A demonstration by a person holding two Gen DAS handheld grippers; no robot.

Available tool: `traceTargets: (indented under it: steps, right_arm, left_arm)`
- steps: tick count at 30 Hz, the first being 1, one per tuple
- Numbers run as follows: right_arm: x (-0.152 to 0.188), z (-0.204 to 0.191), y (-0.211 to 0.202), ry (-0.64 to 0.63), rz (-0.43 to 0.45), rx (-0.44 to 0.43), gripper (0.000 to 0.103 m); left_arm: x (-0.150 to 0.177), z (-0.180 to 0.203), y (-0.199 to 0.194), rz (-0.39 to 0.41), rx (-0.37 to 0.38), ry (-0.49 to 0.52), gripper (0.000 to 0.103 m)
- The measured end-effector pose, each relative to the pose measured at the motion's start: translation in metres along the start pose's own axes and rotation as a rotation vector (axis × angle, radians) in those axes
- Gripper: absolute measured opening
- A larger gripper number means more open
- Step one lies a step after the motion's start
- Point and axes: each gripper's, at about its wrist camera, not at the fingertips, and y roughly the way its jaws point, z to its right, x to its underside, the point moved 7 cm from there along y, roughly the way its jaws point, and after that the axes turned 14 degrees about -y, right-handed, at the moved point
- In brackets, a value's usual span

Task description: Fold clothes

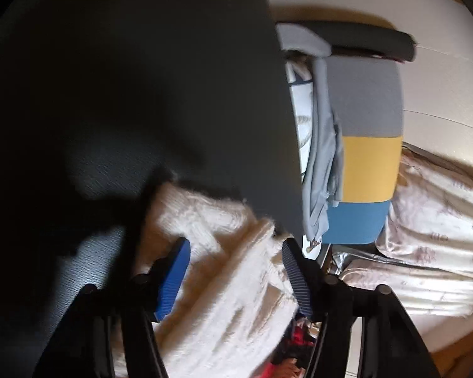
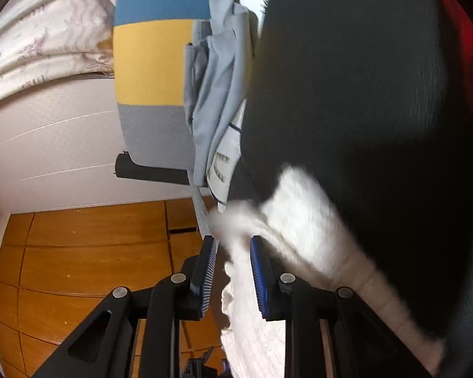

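A fuzzy white garment (image 1: 224,271) lies on a dark grey surface (image 1: 126,78). My left gripper (image 1: 236,249) is open, its blue pads wide apart on either side of the white fabric. In the right wrist view the white garment (image 2: 299,208) hangs over the edge of the dark surface (image 2: 362,78). My right gripper (image 2: 231,245) has its blue pads partly apart with a fold of the white fabric between them; whether the pads press it I cannot tell.
A pile of clothes sits beyond the dark surface: a grey, yellow and blue striped piece (image 1: 365,145), a light grey garment (image 1: 321,157) and a dark folded one (image 1: 369,39). A floral bedspread (image 1: 435,220) lies to the right. Wooden floor (image 2: 78,258) shows below.
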Motion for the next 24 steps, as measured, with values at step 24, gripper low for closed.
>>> traceTargets:
  steps: [24]
  right_arm:
    - [0.149, -0.010, -0.080, -1.013, -0.285, 0.535, 0.032]
  left_arm:
    - [0.108, -0.054, -0.013, 0.237, -0.402, 0.878, 0.089]
